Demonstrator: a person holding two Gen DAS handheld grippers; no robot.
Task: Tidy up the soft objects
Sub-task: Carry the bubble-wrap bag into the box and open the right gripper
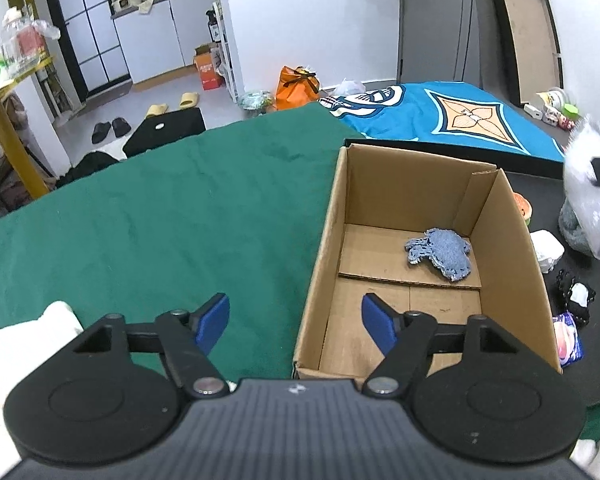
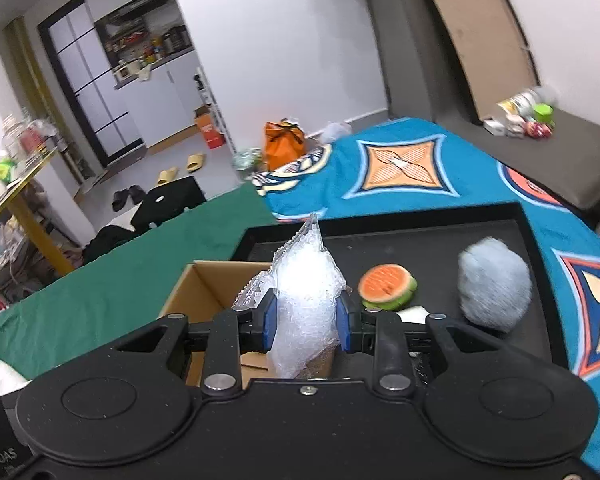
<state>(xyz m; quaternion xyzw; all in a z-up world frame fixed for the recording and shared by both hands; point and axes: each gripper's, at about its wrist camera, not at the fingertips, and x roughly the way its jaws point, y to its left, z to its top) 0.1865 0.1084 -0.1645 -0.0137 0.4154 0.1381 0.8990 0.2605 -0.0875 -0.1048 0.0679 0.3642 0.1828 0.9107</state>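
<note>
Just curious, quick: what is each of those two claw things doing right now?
Left gripper: open, holding nothing, by the brown cardboard box.
Right gripper: closed on a crumpled clear bubble-wrap bundle.

One cardboard box (image 1: 420, 216) holds one blue denim toy (image 1: 440, 254). One black tray (image 2: 440, 240) carries one watermelon slice (image 2: 386, 286) and one grey fluffy ball (image 2: 494, 288). One wad of bubble wrap (image 2: 306, 292) is held up.

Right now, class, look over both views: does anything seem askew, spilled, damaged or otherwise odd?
Nothing looks spilled or broken. The cardboard box stands upright with a blue fabric piece lying inside. The right gripper holds crumpled bubble wrap; the left gripper is open. The watermelon toy and grey fluffy ball sit on the black tray.
</note>
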